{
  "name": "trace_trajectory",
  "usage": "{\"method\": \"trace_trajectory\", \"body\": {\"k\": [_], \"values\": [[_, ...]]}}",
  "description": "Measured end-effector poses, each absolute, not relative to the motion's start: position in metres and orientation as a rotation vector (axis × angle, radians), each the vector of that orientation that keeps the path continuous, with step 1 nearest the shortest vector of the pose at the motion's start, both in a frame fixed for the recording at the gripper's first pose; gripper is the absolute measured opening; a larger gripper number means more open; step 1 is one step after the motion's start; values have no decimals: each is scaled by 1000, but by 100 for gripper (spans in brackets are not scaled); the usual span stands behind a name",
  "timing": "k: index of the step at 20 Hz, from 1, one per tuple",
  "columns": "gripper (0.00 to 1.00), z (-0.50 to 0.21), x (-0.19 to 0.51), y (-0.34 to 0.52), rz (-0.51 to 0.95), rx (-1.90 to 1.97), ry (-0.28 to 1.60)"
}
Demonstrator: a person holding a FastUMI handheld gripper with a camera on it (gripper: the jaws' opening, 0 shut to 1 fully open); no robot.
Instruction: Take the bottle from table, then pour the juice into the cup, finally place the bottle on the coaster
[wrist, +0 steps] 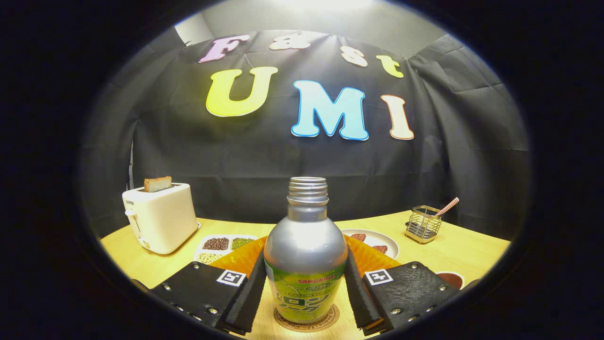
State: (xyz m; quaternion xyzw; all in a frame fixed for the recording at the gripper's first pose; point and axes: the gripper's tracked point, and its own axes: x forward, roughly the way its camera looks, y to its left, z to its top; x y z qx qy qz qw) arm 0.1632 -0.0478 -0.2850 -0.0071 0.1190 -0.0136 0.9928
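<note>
Tongs (305,255) stand part open around the bottle, one finger (203,288) on each side of its body. The far ends of the pads lie against or just beside its sides, and I cannot tell whether they press on it.

Under everything is the pale wooden surface (472,250), curving away ahead of the tongs to the black cloth wall.

Beyond the left finger and well apart from it stands a cream-coloured boxy toaster (163,217), with a brown slice of toast (158,183) upright in its slot and a small dark word on its side too small to read.

Between the fingers stands the silver metal bottle (306,236), upright, its threaded neck open with no cap on. A green label with printed writing wraps its lower body.

Just behind the bottle and the finger ends lies a ribbed orange plastic dish (240,257).

Beyond the right finger sits a white round plate (384,243) carrying reddish-brown pieces.

Between the toaster and the orange dish lies a white divided tray (225,245) with dark, green and pale beans in separate compartments.

Farther beyond the right finger stands a small square wire basket (423,224) with a striped stick (448,206) leaning out of it.

The bottle's base rests on a round cork-brown coaster (330,321), which bears dark print along its rim that I cannot make out.

Just beside the right finger's outer edge is a small round cup (452,278), dark brown inside, partly hidden.
</note>
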Motion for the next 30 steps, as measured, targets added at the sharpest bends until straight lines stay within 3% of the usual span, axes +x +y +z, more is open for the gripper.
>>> {"method": "trace_trajectory", "body": {"k": [15, 18, 26, 30], "values": [[77, -306, 163, -50, -43, -15, 216], [82, -302, 164, -46, -24, -27, 202], [85, -225, 153, -48, -11, -54, 133], [85, -156, 143, -26, 94, -23, 85]]}}
